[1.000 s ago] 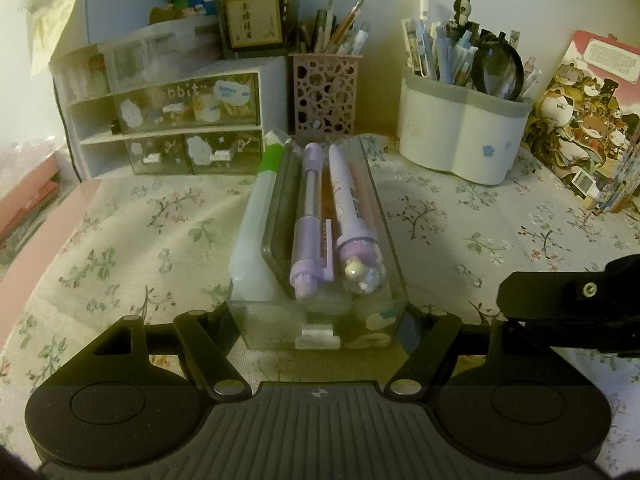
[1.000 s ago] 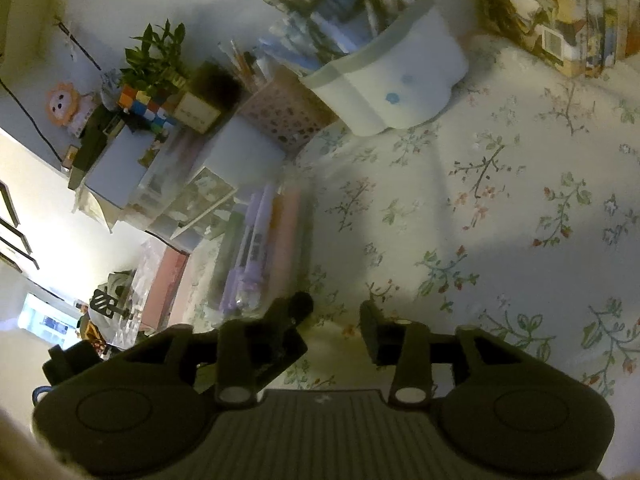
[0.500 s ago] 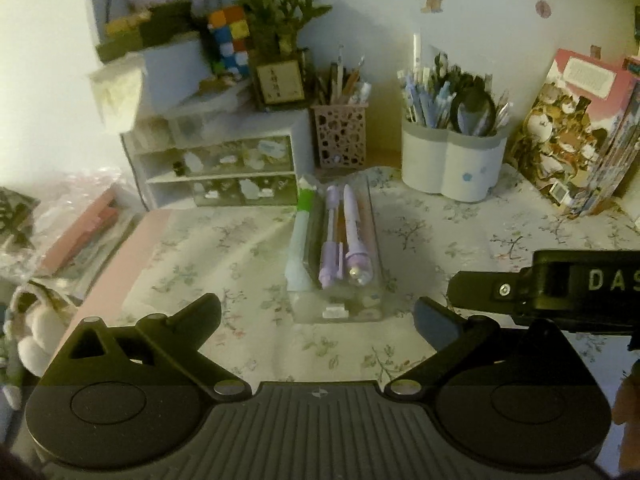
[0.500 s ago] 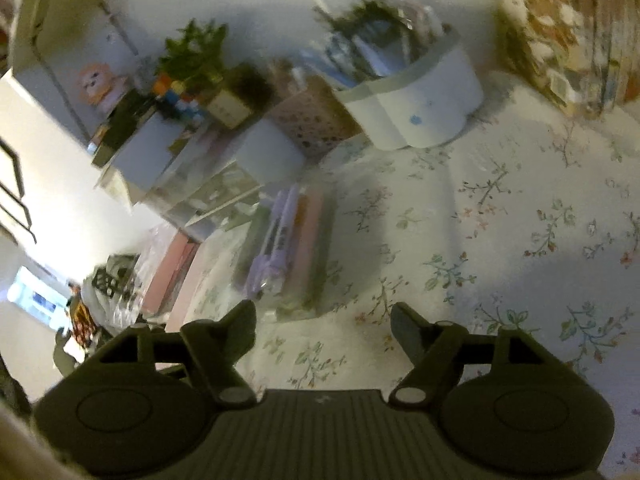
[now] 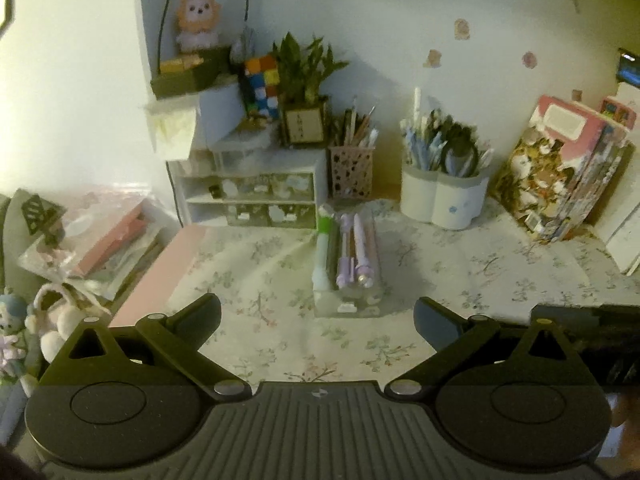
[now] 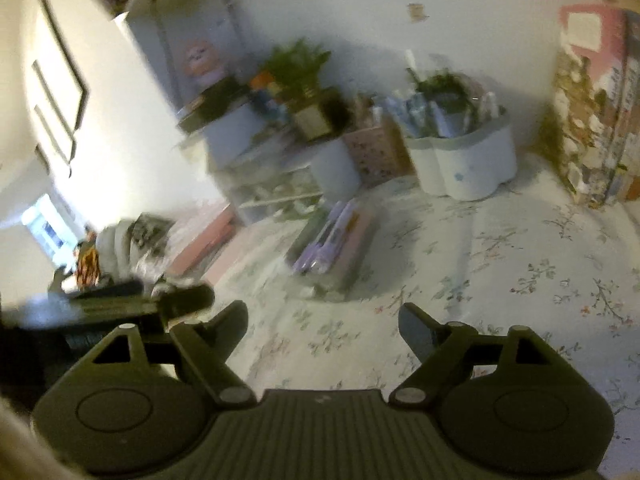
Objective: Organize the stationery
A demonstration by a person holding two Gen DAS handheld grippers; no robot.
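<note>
A clear pencil case (image 5: pixel 347 306) lies open on the floral tablecloth (image 5: pixel 460 280), holding purple pens (image 5: pixel 347 258) with a green-and-white marker (image 5: pixel 323 248) along its left side. My left gripper (image 5: pixel 317 318) is open and empty, held back from the case's near end. My right gripper (image 6: pixel 323 322) is open and empty, also back from the case (image 6: pixel 340 276), which lies ahead of it and looks blurred. The right gripper's body (image 5: pixel 592 322) shows at the left view's right edge.
At the back stand a small drawer unit (image 5: pixel 256 196), a pink mesh pen cup (image 5: pixel 351 170), a white pen holder (image 5: pixel 444 196) full of pens, and books (image 5: pixel 560 176) leaning at the right. A pink box (image 5: pixel 160 276) and clutter lie left.
Both grippers have opened wide and drawn back and up from the pencil case. The left gripper had the case between its fingers a second ago; now it stands free on the cloth.
</note>
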